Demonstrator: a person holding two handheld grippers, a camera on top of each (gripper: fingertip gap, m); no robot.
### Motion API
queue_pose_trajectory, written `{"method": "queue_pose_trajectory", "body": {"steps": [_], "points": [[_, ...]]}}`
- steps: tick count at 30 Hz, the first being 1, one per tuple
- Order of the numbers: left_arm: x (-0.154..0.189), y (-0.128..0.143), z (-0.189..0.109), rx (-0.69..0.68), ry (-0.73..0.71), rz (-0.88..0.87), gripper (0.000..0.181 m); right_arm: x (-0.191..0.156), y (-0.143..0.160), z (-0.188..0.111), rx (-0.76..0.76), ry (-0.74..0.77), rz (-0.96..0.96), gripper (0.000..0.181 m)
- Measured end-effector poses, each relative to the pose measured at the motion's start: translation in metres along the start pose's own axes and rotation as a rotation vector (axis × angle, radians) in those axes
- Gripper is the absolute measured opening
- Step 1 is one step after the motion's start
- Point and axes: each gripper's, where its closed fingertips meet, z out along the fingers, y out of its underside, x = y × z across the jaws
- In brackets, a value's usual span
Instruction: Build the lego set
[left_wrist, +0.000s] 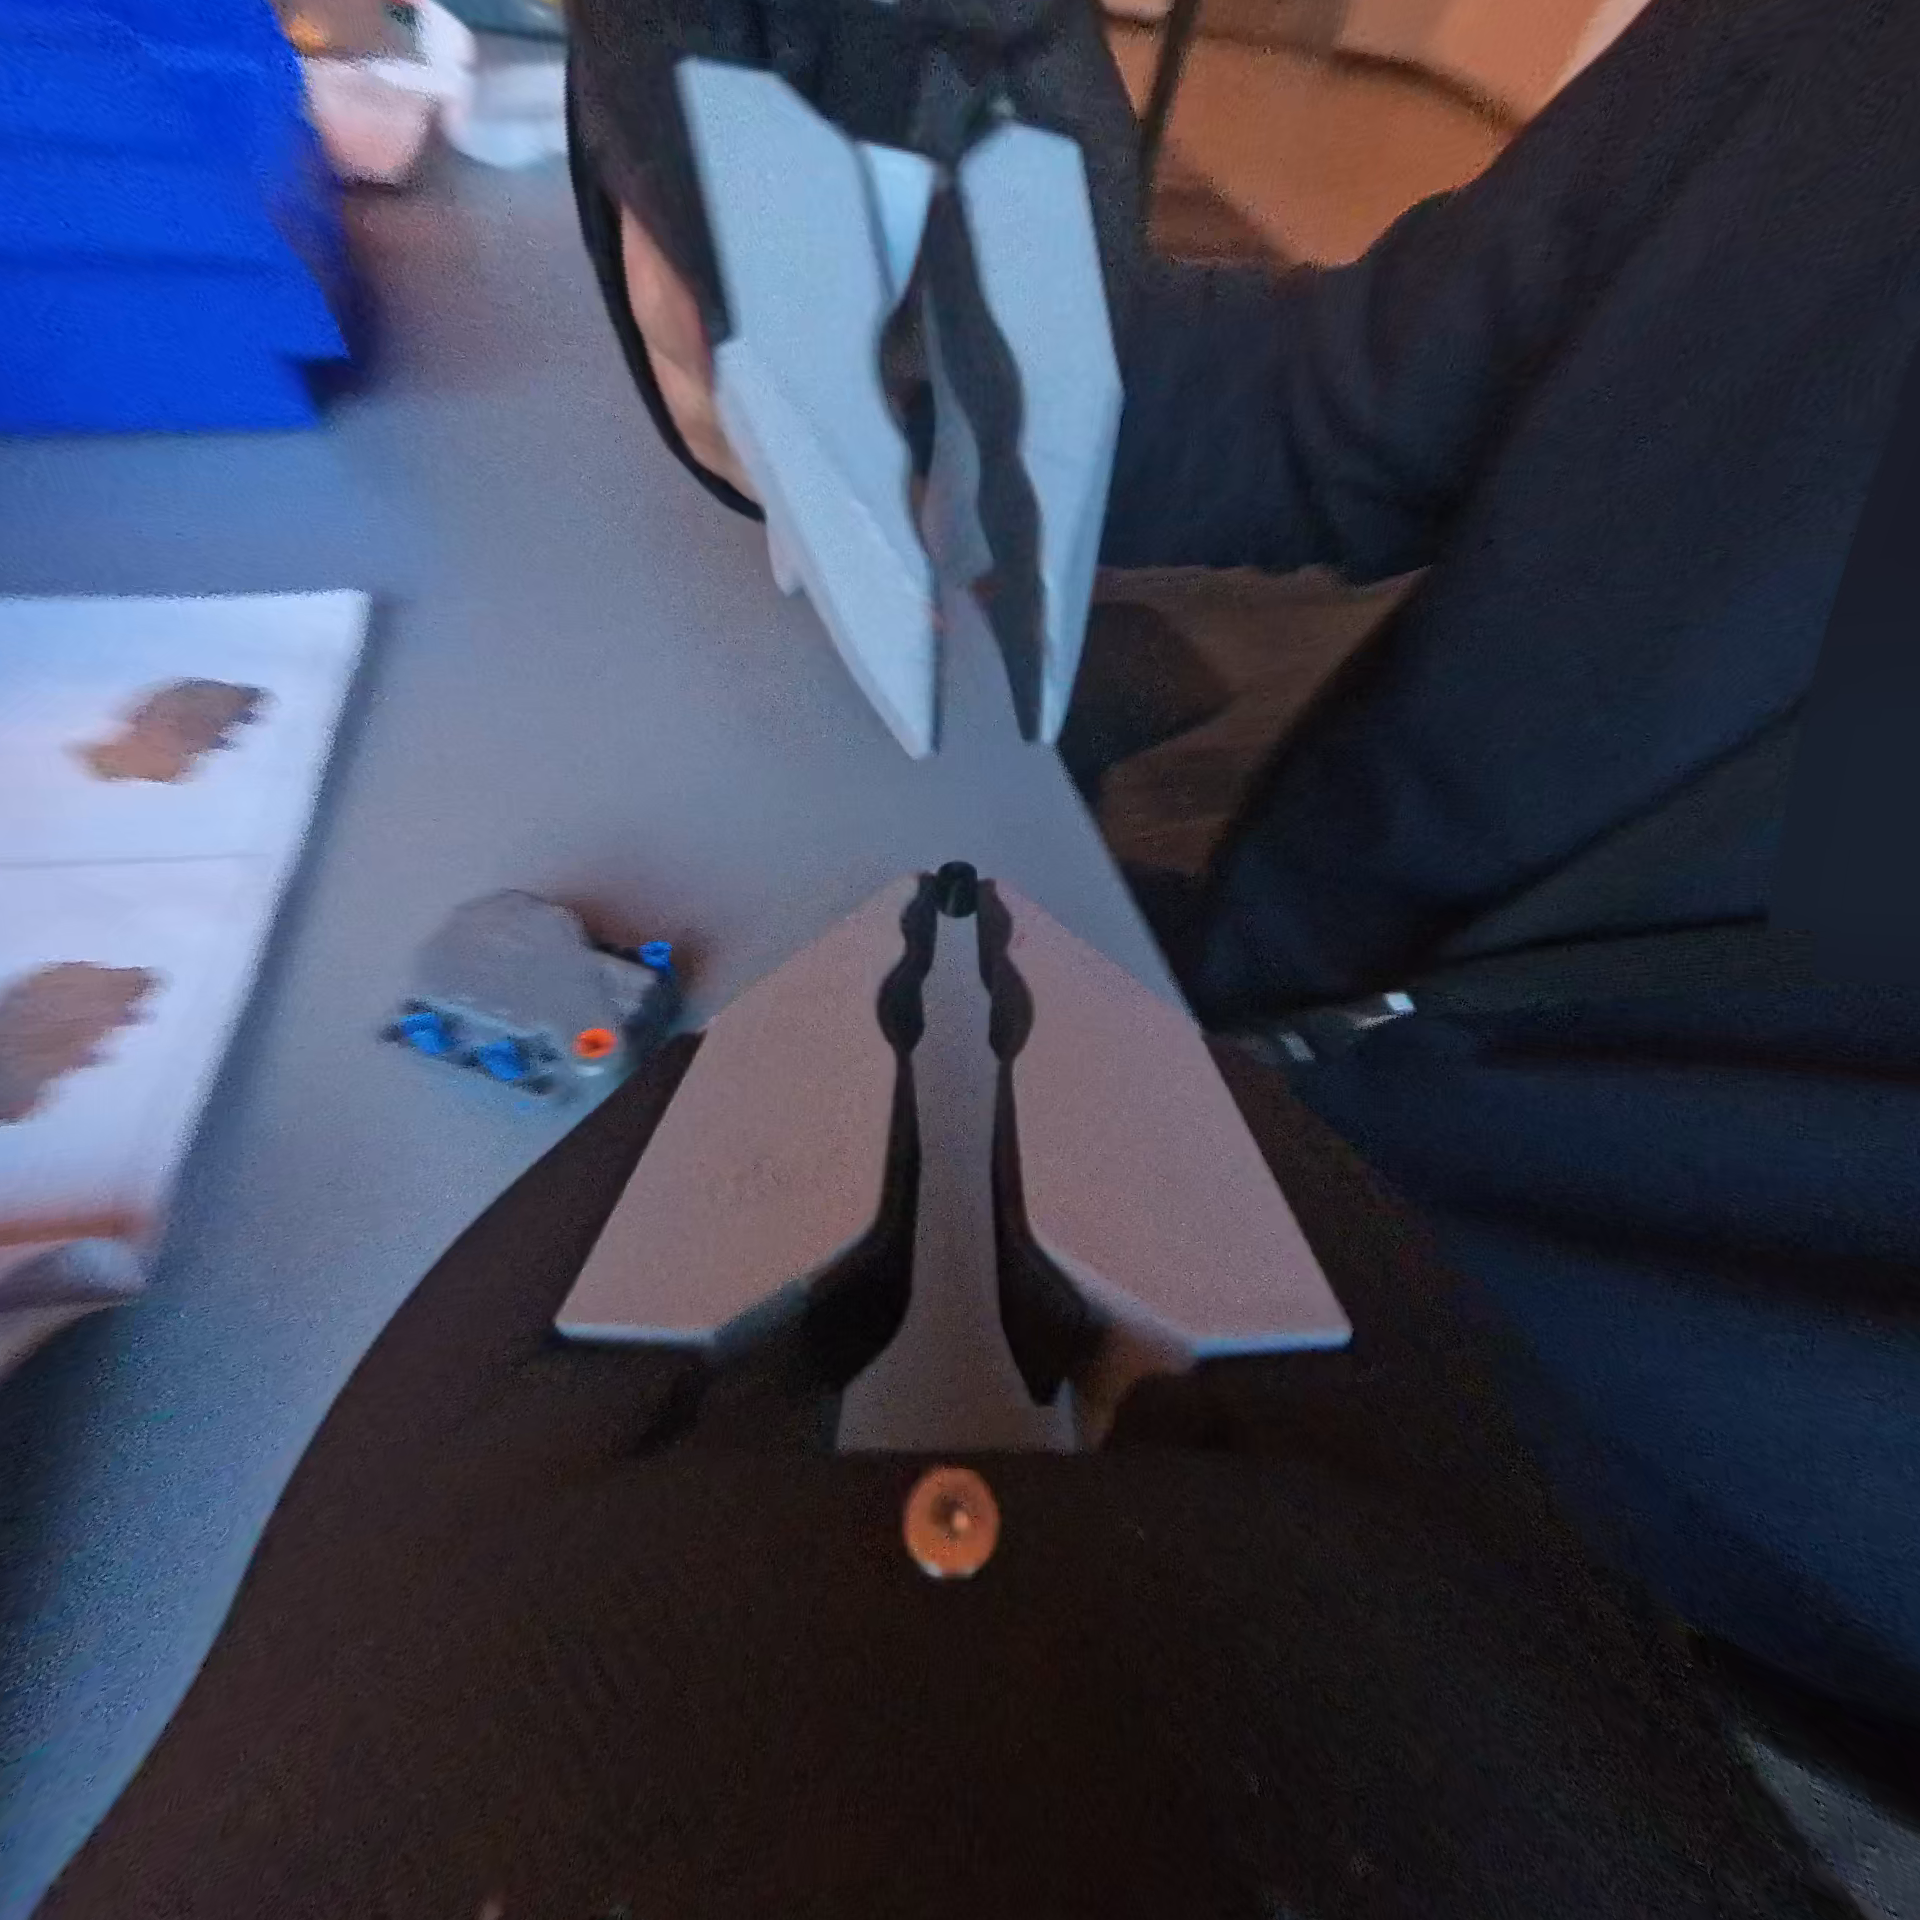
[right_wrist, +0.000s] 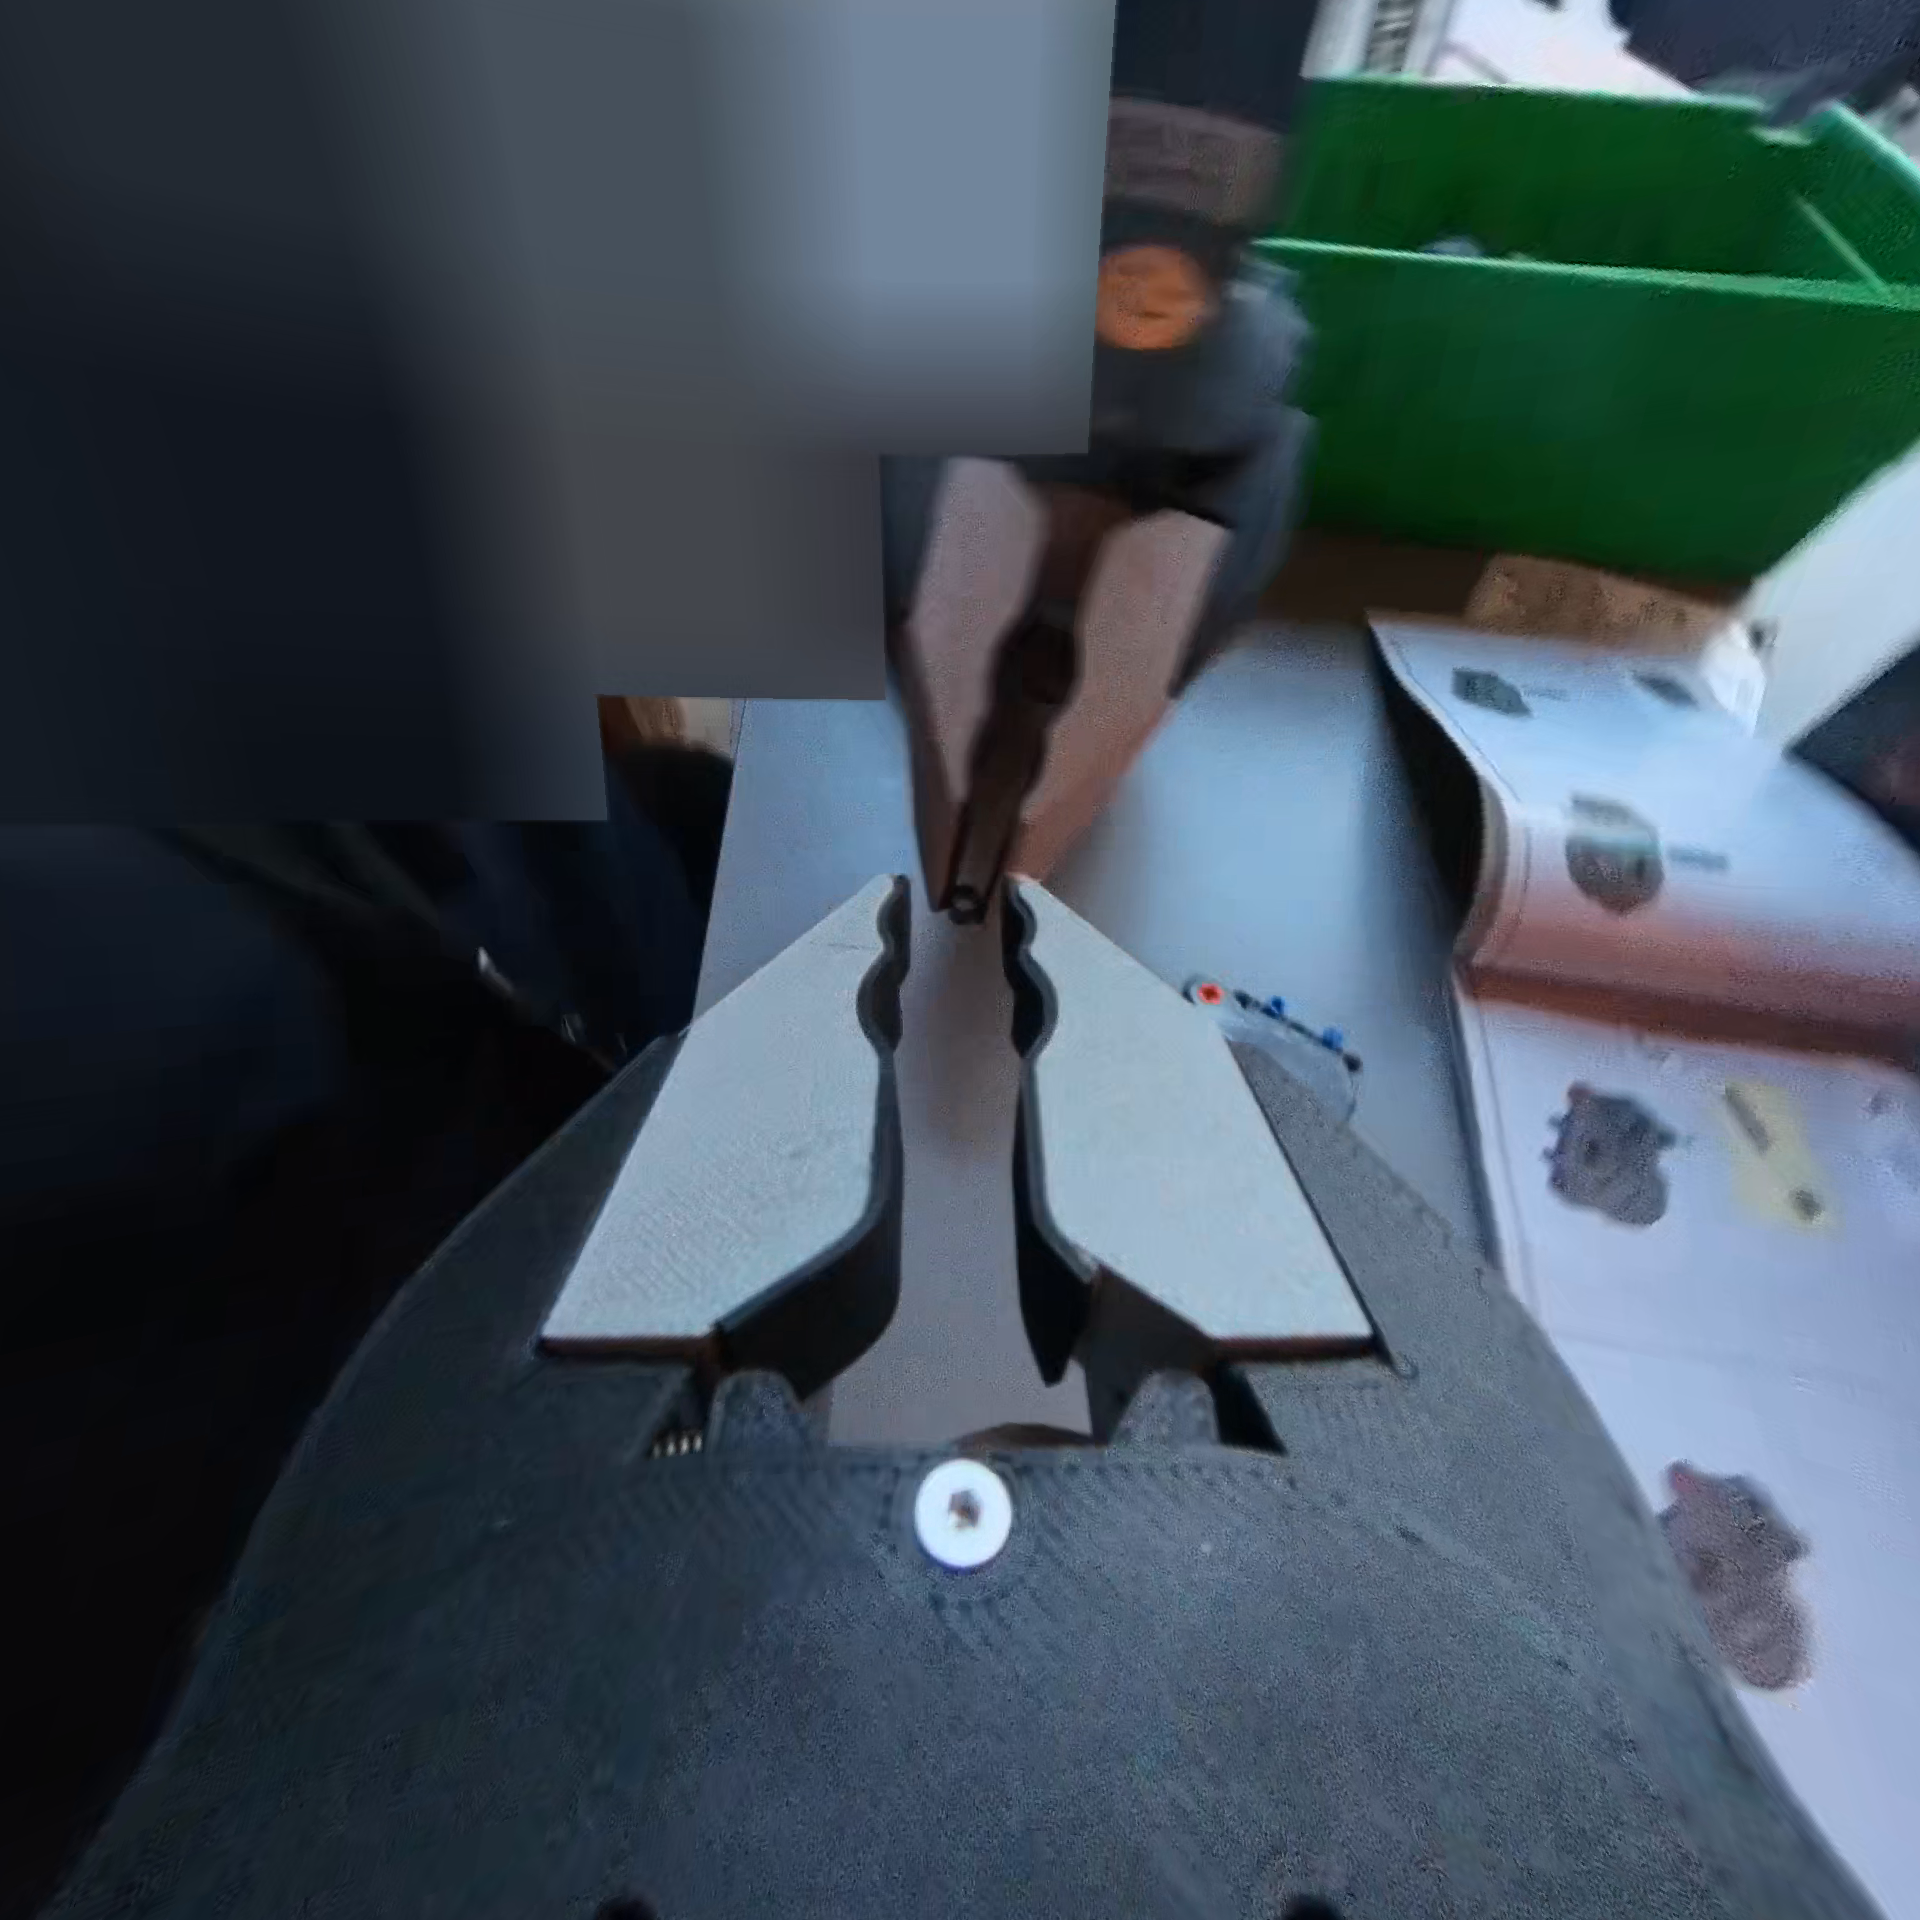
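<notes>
My left gripper (left_wrist: 954, 896) is shut on a small black round Lego pin (left_wrist: 954, 891), held above the grey table. The right gripper (left_wrist: 985, 736) points at it from the far side, jaws a little apart, with a short gap to the pin. In the right wrist view my right gripper (right_wrist: 958, 885) is open and empty. The pin (right_wrist: 966, 902) sits just beyond its tips, in the tip of the left gripper (right_wrist: 968, 896). A grey Lego assembly (left_wrist: 540, 997) with blue and orange pins lies on the table; it also shows in the right wrist view (right_wrist: 1283, 1029).
An open instruction booklet (left_wrist: 156, 831) (right_wrist: 1662, 935) lies beside the assembly. A green bin (right_wrist: 1558, 364) stands behind it, and a blue box (left_wrist: 156, 208) at the far left. A person in dark clothing (left_wrist: 1558, 623) sits at the table edge (right_wrist: 732, 831).
</notes>
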Motion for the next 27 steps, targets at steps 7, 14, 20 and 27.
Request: {"method": "queue_pose_trajectory", "body": {"steps": [7,14,20,27], "points": [[0.024,0.016,0.001,-0.081,0.223,-0.140,0.005,-0.025,0.016,0.029,-0.264,0.006,-0.353,0.008],[0.033,0.021,0.004,-0.104,0.286,-0.164,0.004,-0.030,0.018,0.037,-0.271,-0.002,-0.391,0.006],[0.033,0.020,0.003,-0.091,0.305,-0.193,0.004,-0.033,0.019,0.038,-0.263,0.002,-0.416,0.006],[0.017,0.016,0.002,-0.051,0.238,-0.226,0.004,-0.024,0.018,0.036,-0.257,0.098,-0.461,0.002]]}}
